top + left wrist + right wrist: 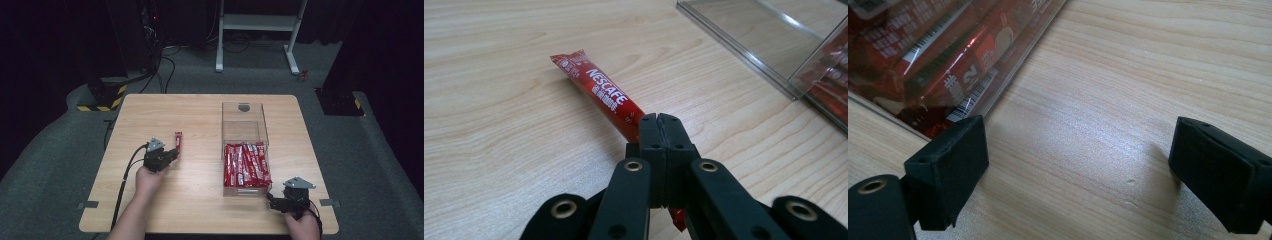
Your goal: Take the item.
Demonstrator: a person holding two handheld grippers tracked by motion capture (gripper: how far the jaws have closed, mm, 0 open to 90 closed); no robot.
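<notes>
1. Pale wood makes up the table (200, 200), the largest thing in the high view; it stands on grey carpet, and its grain shows close up in both gripper views.

2. A clear plastic box (245, 117) stands on the right half of the table. Its near part is packed with red sachets (246, 165) lying side by side; its far part looks empty. In the left gripper view the box's edge (744, 47) runs across the upper right corner, and in the right gripper view the box wall with the sachets behind it (938, 55) takes up the upper left.

3. The right gripper (276, 201) sits at the near right corner of the table, just beside the near end of the box. Its jaws stand wide apart over bare wood, with nothing between them; one jaw is close to the box wall.

4. The left gripper (175, 152) is on the left half of the table, well apart from the box. Its jaws are pressed together on a single red Nescafe stick (599, 92), pinched near one end.

5. The stick points away from the jaws, its far end down near the wood; whether it touches the table I cannot tell.
</notes>
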